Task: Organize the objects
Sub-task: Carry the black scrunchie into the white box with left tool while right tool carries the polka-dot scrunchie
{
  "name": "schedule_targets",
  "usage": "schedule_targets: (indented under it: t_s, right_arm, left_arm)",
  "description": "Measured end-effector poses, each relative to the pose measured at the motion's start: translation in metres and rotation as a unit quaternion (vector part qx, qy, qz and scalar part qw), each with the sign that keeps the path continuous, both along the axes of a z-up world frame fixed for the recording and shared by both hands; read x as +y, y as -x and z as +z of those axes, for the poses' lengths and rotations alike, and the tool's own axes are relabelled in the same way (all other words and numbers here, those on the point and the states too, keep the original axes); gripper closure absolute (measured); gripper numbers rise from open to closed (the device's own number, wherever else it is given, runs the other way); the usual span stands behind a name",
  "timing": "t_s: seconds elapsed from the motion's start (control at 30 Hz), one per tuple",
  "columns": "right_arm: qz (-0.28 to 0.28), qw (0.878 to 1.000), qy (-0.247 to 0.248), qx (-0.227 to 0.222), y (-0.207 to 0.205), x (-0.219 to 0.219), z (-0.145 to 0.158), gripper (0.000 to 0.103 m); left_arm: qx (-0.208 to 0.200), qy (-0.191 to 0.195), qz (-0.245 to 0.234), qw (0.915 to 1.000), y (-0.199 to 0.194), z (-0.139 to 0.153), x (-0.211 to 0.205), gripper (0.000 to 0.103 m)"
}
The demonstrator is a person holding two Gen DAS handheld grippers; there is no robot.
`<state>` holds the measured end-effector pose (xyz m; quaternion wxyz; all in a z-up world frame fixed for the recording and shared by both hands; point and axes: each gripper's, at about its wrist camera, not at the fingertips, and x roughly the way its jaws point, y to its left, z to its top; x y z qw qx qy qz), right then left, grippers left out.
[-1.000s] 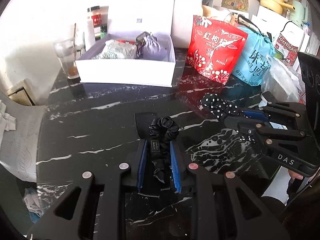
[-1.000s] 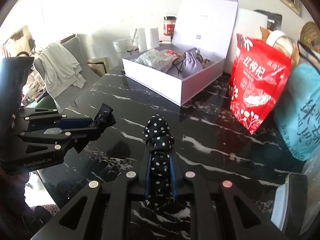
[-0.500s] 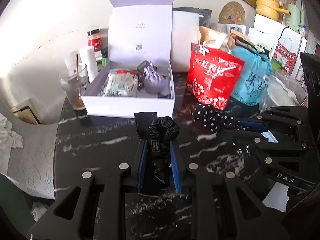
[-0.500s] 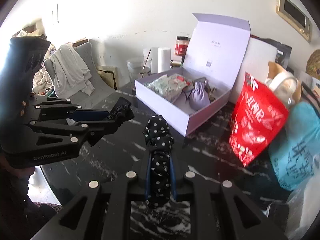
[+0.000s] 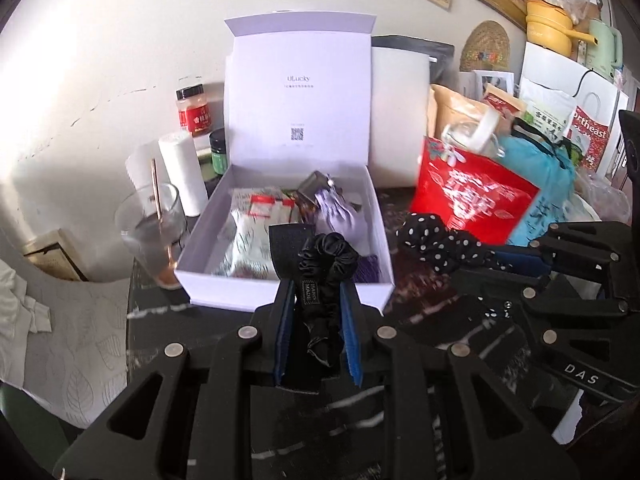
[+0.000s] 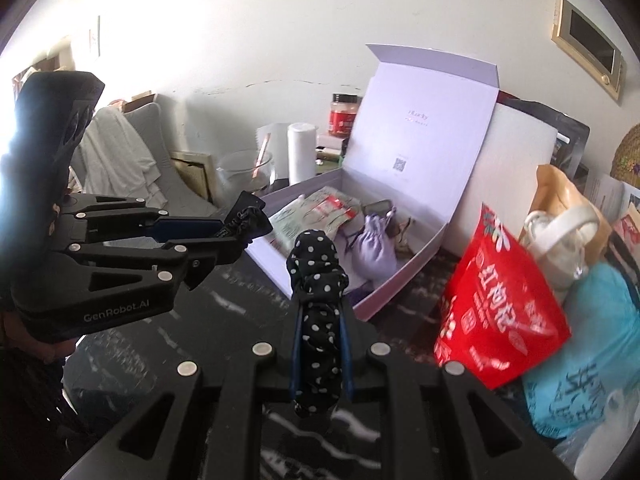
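Left wrist view: the left gripper (image 5: 318,312) has its fingers (image 5: 285,320) clamped on a black scrunchie (image 5: 326,264), now lifted off the worktop (image 5: 160,316) and held at the near wall of the open box (image 5: 280,296), which a second ago stood well back. The right gripper (image 5: 516,258) comes in beside it with the dotted scrunchie (image 5: 436,244). Both look close to dropping in. The box's near floor is hidden by the scrunchie, and the picture is blurred.

Right wrist view: the fingers (image 6: 298,336) pinch the dotted scrunchie (image 6: 316,280), raised toward the box (image 6: 384,296). The left gripper (image 6: 244,224) hovers at the box's left wall. A pouch (image 6: 376,248) and packets (image 6: 316,216) lie inside; smaller items are unclear.
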<state>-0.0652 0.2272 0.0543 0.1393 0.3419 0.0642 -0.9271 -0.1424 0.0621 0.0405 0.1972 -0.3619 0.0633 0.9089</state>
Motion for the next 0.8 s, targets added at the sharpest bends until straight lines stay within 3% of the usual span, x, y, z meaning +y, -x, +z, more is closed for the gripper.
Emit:
schedule_targets:
  t_s: [0.47, 0.8]
  right_arm:
    - [-0.030, 1.000, 0.003, 0.007, 0.067, 0.019, 0.008, 0.088]
    - [-0.044, 0.999, 0.000, -0.012, 0.106, 0.025, -0.004, 0.088]
  left_arm:
    - [-0.015, 0.027, -0.001, 0.9995, 0.083, -0.021, 0.025, 0.081]
    - [-0.024, 0.034, 0.011, 0.9991, 0.134, -0.035, 0.028, 0.081]
